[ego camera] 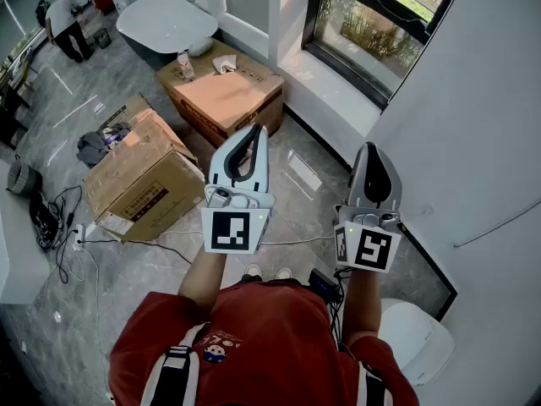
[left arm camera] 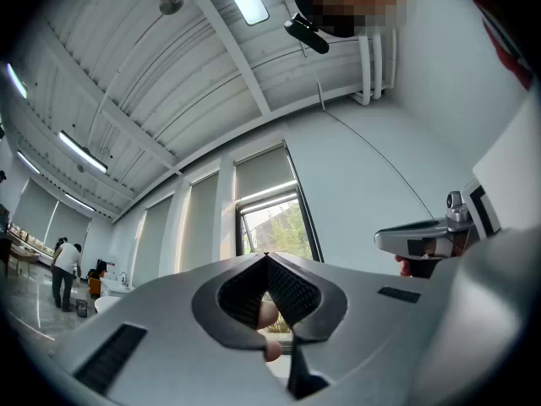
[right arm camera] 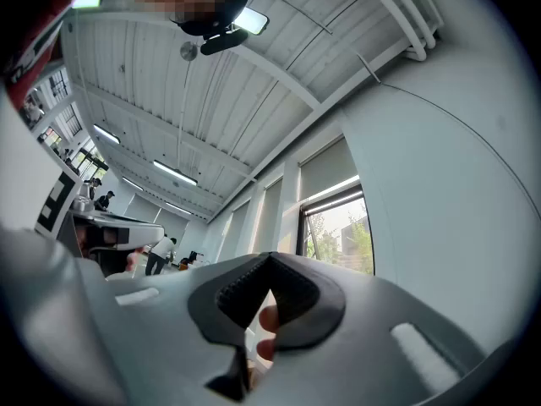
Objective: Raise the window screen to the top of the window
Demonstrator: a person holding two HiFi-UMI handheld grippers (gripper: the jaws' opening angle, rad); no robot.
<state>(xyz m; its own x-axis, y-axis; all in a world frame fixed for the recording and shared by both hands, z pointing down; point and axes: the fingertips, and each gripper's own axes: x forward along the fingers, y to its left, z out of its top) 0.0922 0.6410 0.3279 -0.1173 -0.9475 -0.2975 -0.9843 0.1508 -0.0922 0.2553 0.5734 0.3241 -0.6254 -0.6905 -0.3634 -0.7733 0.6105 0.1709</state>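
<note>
Grey tiled floor (ego camera: 84, 328) (cardboard boxes (ego camera: 139, 176) on it) beside the dark-framed window (ego camera: 372, 24).

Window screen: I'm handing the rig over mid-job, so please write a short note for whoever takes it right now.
Left claw: shut, holding nothing, tilted upward in free air.
Right claw: shut, holding nothing, also tilted upward.
Window screen: covers the upper part of the window ahead, with the glass below it bare. Neither claw touches it.
Done: nothing on the screen that shows.
Left: approach the window, probably take hold at the screen's lower edge, and raise it to the top.
</note>
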